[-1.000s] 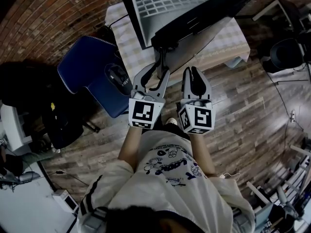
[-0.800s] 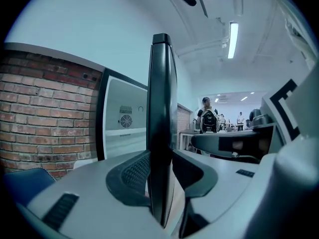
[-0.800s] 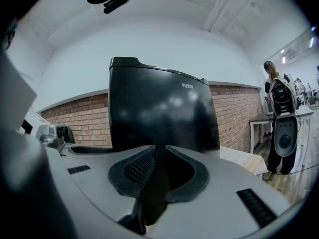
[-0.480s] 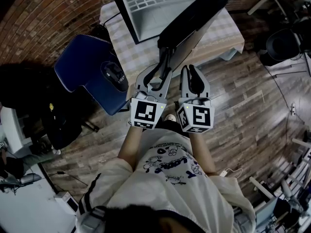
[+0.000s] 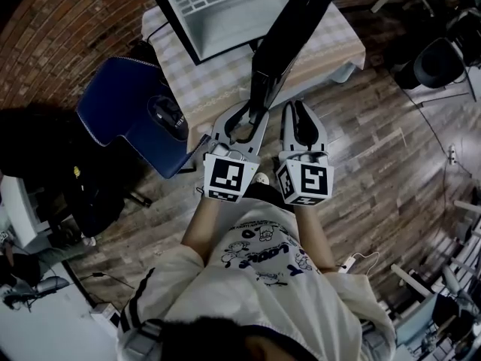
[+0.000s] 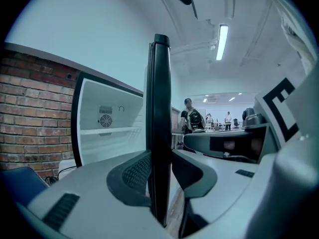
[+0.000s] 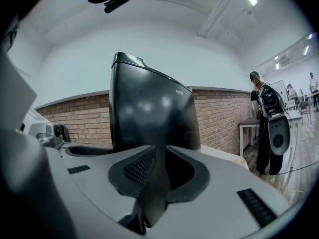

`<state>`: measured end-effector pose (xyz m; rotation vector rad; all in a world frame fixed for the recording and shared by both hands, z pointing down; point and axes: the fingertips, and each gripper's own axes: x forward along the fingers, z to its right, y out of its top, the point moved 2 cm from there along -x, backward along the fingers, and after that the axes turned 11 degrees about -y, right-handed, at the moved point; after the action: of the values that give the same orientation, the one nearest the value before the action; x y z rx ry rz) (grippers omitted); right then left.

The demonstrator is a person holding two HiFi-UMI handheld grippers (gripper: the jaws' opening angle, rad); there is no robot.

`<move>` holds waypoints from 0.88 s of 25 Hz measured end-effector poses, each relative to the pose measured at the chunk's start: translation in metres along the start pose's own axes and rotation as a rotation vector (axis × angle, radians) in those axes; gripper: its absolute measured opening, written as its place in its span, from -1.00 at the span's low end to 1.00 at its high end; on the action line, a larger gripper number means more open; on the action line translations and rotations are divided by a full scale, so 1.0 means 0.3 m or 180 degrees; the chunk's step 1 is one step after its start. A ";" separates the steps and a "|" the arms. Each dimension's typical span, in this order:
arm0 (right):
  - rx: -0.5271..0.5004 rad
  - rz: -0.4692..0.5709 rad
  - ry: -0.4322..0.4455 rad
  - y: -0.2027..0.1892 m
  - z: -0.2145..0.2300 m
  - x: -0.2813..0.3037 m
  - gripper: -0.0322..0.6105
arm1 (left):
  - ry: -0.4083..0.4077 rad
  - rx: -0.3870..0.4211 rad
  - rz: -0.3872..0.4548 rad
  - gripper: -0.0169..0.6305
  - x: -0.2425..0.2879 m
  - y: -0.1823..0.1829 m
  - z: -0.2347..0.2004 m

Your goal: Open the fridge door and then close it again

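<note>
Fridge door (image 5: 289,36) stands swung well out from the white fridge (image 5: 225,6), its thin black edge facing the person. The L gripper (image 5: 246,119) has that edge between its jaws, which are closing; in the left gripper view the door (image 6: 159,133) fills the narrow gap and both pads look pressed to its faces. The R gripper (image 5: 298,115) hangs just beside it, jaws together on nothing, w/ the door's glossy outer face (image 7: 149,113) right ahead.

Fridge sits on a table w/ a checked cloth (image 5: 225,81). A blue chair (image 5: 128,111) is to the left, brick wall (image 5: 68,28) behind, plank floor (image 5: 376,149) below. People stand in the bkgd of both gripper views.

Door is open, so the swing shut is prob. what remains. To do it well: firm pinch before moving, follow the hinge's arc instead of shoving straight, let the wrist turn w/ the door so the edge doesn't twist out. Keep the R gripper clear of the closing gap, and ease the last stretch, as a slam could rock the fridge on the table.
</note>
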<state>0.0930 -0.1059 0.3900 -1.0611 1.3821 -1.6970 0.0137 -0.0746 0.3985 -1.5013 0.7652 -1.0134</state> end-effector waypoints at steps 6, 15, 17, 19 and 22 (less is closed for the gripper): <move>0.0008 0.0035 -0.0119 0.006 0.060 -0.051 -0.68 | -0.0129 0.0047 -0.0009 -0.54 0.023 0.006 0.076; 0.0041 0.0088 -0.0274 0.013 0.147 -0.137 -0.68 | -0.0319 0.0127 0.0030 -0.55 0.068 0.015 0.204; 0.0048 0.0105 -0.0306 0.014 0.165 -0.153 -0.68 | -0.0371 0.0149 0.0028 -0.56 0.083 0.015 0.229; 0.0052 0.0124 -0.0326 0.017 0.180 -0.169 -0.68 | -0.0415 0.0168 0.0021 -0.57 0.096 0.016 0.251; 0.0064 0.0126 -0.0334 0.020 0.198 -0.189 -0.68 | -0.0487 0.0187 0.0019 -0.58 0.113 0.020 0.284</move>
<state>0.1710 -0.0810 0.3806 -1.0888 1.3089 -1.6004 0.1056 -0.0693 0.3974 -1.5059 0.6259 -0.8977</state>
